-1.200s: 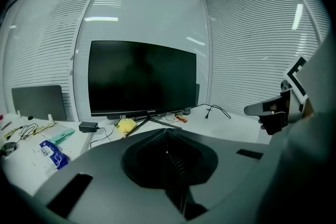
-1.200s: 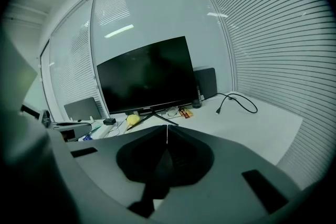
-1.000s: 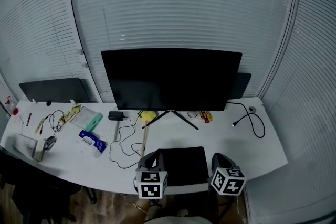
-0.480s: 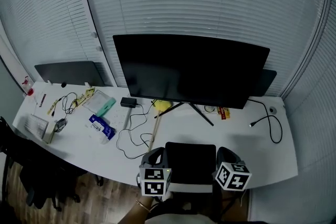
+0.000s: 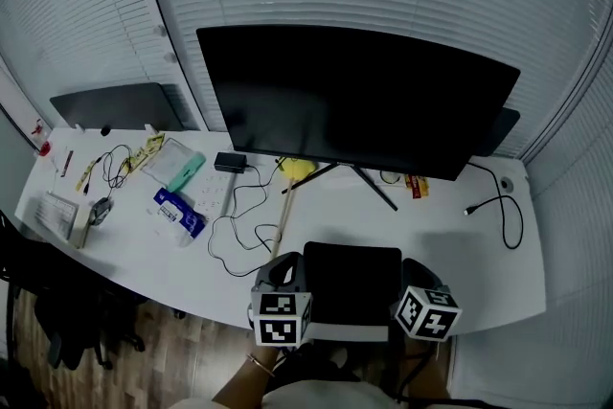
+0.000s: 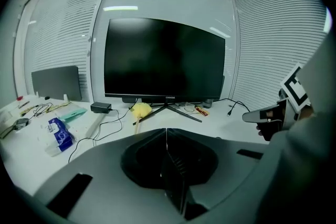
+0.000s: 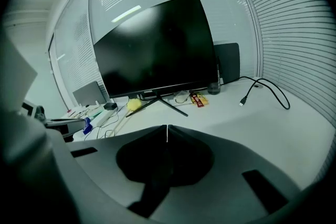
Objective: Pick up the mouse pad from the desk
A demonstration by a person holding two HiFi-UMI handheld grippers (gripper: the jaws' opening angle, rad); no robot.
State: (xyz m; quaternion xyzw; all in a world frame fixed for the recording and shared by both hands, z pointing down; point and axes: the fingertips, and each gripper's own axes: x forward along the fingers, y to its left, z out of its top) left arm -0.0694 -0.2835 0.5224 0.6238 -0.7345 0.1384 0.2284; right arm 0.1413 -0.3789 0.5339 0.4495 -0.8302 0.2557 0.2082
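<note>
In the head view the mouse pad lies flat at the near edge of the bench, about midway along it, with my left tool just beside its left side and my right tool just beside its right. I judge this to be the approach, as neither tool has the pad yet. A loose black cable and a yellow-headed stick lie near the pad's left side, and the monitor stands behind it. In the left gripper view the jaws are pressed together with nothing between them, and the pad is out of sight below. The right gripper view shows the same, jaws closed and empty, with a USB cable well off toward the right edge. Next I need to spread a tool and work one jaw under a pad edge, minding the black cable.
</note>
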